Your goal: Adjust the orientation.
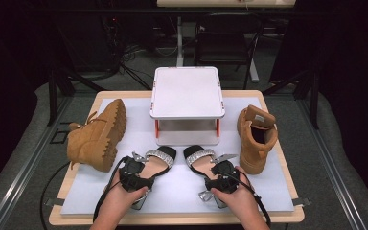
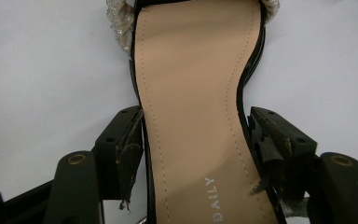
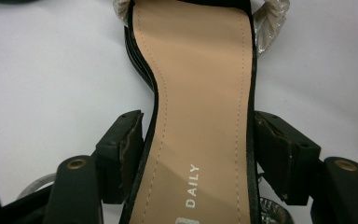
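As jaws clamp each black sandal [image 2: 196, 116] [image 3: 205, 116] — beige insole, seemingly glittery strap.

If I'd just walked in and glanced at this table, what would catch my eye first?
Probably the two sparkly-strapped sandals at the front, the left sandal and the right sandal, each clasped at its sides by the jaws of a hand-held gripper: the left gripper and the right gripper. Then a tan boot lying on its side at the left, its twin upright at the right, and a white stand behind.
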The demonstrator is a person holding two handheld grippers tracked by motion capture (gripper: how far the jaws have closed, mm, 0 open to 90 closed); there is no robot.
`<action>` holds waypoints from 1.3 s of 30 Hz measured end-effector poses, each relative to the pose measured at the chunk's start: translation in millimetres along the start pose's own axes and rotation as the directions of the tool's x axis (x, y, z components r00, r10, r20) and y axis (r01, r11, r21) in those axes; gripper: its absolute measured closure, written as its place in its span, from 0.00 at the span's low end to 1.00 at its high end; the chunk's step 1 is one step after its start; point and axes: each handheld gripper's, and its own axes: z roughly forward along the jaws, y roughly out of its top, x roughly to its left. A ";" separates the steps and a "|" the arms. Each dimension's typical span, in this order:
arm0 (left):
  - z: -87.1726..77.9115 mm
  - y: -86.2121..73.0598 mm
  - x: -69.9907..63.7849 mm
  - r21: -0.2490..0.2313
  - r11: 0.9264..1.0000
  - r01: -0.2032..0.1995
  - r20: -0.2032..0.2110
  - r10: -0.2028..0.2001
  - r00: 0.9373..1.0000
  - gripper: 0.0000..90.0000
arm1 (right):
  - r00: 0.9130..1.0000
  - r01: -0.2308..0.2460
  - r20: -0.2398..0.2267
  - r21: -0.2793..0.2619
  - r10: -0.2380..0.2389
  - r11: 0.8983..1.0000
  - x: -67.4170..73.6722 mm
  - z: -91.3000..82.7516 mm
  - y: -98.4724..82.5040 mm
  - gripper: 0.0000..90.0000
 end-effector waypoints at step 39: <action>4.4 -0.5 -0.9 0.031 0.996 0.088 -0.002 -0.088 0.996 0.44 | 0.999 -0.039 0.010 0.025 0.039 0.999 0.9 5.9 0.8 0.41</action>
